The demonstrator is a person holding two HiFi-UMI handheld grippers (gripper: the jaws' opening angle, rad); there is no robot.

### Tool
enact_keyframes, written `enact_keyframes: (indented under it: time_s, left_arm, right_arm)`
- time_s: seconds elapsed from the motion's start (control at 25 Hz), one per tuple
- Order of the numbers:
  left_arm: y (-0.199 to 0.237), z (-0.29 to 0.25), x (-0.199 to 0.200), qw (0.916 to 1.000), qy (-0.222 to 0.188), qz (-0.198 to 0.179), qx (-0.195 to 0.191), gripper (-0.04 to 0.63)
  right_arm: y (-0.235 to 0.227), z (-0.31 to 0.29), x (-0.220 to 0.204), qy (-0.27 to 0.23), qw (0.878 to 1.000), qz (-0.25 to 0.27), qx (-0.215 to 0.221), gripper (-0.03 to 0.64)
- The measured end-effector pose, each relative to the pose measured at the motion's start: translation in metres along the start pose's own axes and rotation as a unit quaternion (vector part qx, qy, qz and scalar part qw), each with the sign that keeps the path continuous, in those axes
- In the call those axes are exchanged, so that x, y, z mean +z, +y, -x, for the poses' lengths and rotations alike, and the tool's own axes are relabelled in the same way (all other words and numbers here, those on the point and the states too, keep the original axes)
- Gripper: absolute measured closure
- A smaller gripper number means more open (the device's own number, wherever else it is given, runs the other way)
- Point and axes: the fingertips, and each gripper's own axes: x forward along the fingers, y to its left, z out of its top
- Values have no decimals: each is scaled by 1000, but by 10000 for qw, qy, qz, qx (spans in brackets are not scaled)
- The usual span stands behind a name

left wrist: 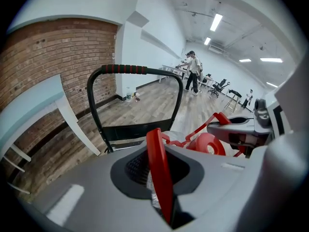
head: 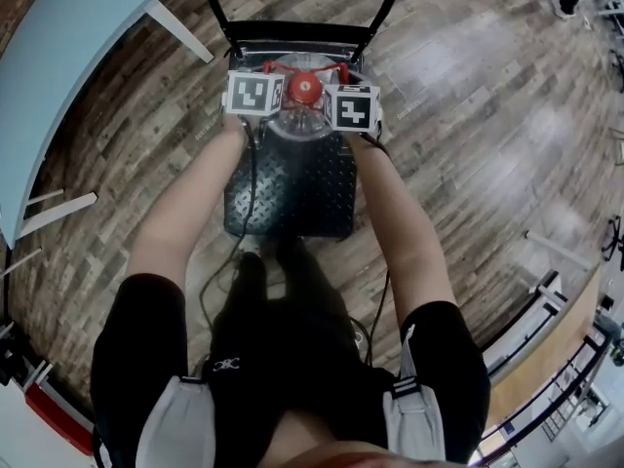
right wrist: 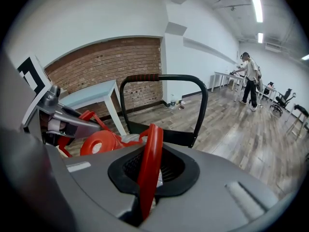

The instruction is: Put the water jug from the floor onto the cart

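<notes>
Wood floor runs under a pale blue table and a black cart. The clear water jug with a red cap sits over the cart's deck; I cannot tell whether it rests there. The left gripper and right gripper are each clamped on its red handle.

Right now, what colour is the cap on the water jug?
Red. The cap on the water jug shows best in the head view.
</notes>
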Motion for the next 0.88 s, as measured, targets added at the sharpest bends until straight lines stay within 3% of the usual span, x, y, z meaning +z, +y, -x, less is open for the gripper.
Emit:
enact_keyframes:
  time_s: [0.56,0.88]
  left_arm:
    - [20,-89,10,9998,-19,-80,177,555]
    - [32,-111,24,9986,-385,-338,122,552]
  right_arm:
    - [-29,-88,-4,-49,9998,-38,-211,583]
    - [-37,-122,-8,-176,9995,-180,-171,588]
